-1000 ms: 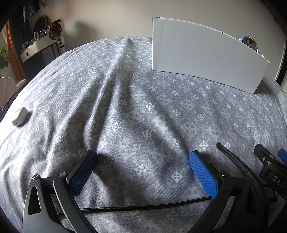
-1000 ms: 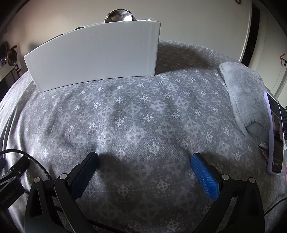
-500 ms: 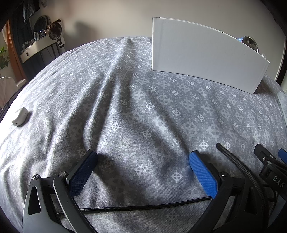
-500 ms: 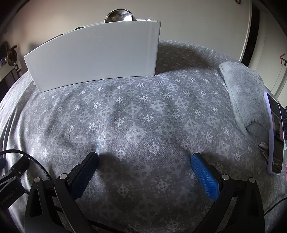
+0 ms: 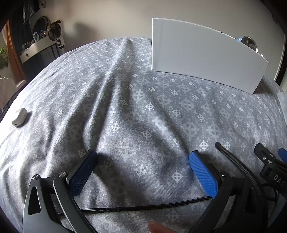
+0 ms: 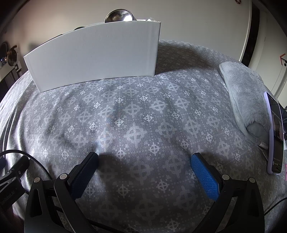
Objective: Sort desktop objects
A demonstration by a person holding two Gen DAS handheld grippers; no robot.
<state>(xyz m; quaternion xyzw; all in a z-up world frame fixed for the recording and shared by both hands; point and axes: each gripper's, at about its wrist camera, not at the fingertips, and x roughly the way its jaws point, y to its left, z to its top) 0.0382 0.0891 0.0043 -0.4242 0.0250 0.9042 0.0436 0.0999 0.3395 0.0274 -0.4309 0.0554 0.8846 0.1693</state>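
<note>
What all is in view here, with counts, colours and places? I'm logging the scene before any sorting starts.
box: one, white, upright at the far side of the cloth
cloth: one, grey with a pale cross pattern, covers the whole surface
bowl: one, metal, shows above the box's top edge
case: one, small, white, far left on the cloth
towel: one, grey, fluffy, at the right edge
phone: one, pale lilac rim, dark screen, right of the towel
cable: one, black, braided, across the cloth by the left gripper
left gripper: blue pads, open, holds nothing
right gripper: blue pads, open, holds nothing
</note>
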